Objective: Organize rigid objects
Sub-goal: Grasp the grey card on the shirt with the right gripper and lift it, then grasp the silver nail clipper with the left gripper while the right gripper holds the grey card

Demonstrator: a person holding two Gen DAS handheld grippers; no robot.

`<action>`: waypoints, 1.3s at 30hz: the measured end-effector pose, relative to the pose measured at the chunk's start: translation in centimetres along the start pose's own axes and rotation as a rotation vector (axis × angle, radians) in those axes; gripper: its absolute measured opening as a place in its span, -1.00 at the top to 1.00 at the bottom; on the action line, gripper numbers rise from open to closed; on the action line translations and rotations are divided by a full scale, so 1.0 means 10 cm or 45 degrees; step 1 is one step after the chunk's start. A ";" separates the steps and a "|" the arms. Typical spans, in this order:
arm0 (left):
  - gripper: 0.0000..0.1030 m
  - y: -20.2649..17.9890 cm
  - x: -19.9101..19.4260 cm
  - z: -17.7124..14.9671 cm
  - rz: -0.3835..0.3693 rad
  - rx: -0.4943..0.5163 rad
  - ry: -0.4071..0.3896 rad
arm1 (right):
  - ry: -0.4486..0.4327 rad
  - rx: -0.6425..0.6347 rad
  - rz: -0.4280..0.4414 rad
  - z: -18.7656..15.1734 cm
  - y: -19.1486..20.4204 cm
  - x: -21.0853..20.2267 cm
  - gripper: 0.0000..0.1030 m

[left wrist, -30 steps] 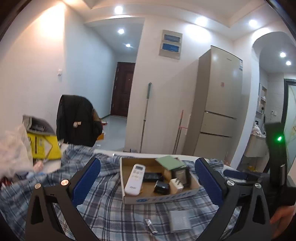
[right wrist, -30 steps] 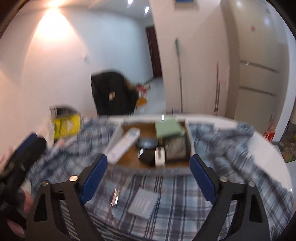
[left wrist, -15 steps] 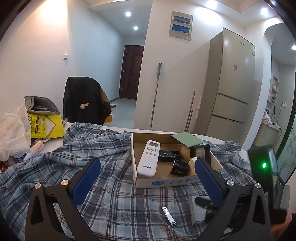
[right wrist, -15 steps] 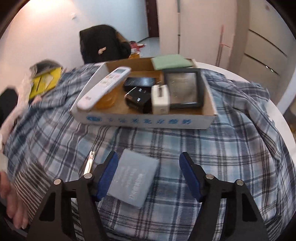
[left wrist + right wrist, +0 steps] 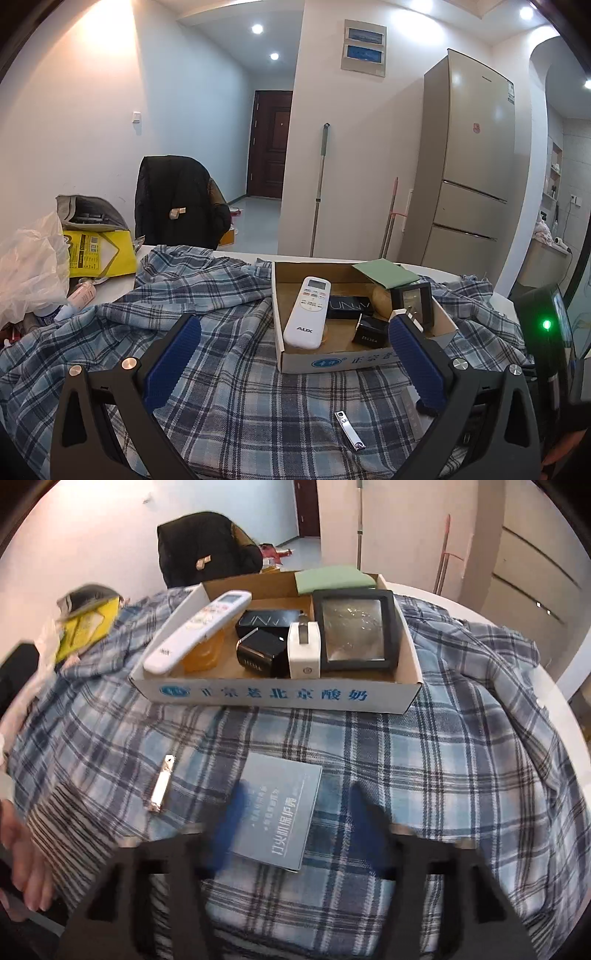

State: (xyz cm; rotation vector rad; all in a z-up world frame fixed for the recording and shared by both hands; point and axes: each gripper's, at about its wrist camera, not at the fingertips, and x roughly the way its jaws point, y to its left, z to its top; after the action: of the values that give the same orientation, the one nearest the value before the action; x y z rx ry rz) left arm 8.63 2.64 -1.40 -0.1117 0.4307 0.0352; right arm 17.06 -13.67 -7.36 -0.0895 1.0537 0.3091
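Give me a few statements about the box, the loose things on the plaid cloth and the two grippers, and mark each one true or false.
1. The white remote lies inside the cardboard box. True.
2. The nail clipper is in the box. False: it lies on the plaid cloth, in front of the box.
3. The right gripper straddles the flat blue-grey packet. True; its jaws have just been closing, but blur hides whether they touch it.
4. The left gripper holds the remote. False: its jaws stand wide open and empty.
5. The black picture frame hangs on the wall. False: it sits in the box.
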 end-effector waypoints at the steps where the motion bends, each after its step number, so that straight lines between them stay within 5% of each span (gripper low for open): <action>1: -1.00 0.00 0.01 0.00 0.001 0.001 0.004 | -0.001 -0.015 0.007 0.00 0.05 0.02 -0.29; 5: -1.00 -0.01 0.02 -0.01 -0.001 0.007 0.018 | 0.069 -0.065 0.034 -0.03 0.14 0.16 -0.22; 7: -1.00 -0.01 0.02 -0.01 -0.015 0.005 0.017 | 0.029 -0.133 -0.070 -0.03 0.21 0.17 0.09; 17: -1.00 -0.03 0.05 -0.02 -0.043 0.012 0.056 | 0.050 -0.078 -0.006 0.00 -0.04 0.13 0.10; 20: -1.00 -0.07 0.11 -0.04 -0.054 0.038 0.115 | -0.006 -0.046 0.043 0.01 -0.13 -0.02 0.10; 23: -0.97 -0.13 0.23 -0.10 -0.058 0.075 0.210 | -0.044 -0.043 0.009 0.04 -0.20 -0.13 0.38; 27: -0.83 -0.17 0.40 -0.19 -0.006 0.110 0.339 | 0.008 -0.017 0.038 0.03 -0.33 -0.10 0.39; 32: -0.52 -0.01 0.70 -0.34 0.202 0.078 0.556 | -0.048 -0.003 0.167 -0.01 -0.31 -0.14 0.22; 36: -0.46 0.15 0.94 -0.49 0.224 0.015 0.759 | -0.027 -0.063 0.159 -0.02 -0.18 -0.08 0.15; 39: -0.46 0.21 0.97 -0.51 0.224 -0.007 0.758 | -0.006 -0.086 0.099 -0.03 -0.13 -0.04 -0.08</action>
State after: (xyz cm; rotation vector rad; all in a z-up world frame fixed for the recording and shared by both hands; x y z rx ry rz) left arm 15.19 4.26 -10.23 -0.0883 1.0350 0.1787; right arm 16.97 -15.11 -7.26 -0.1082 1.0436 0.4155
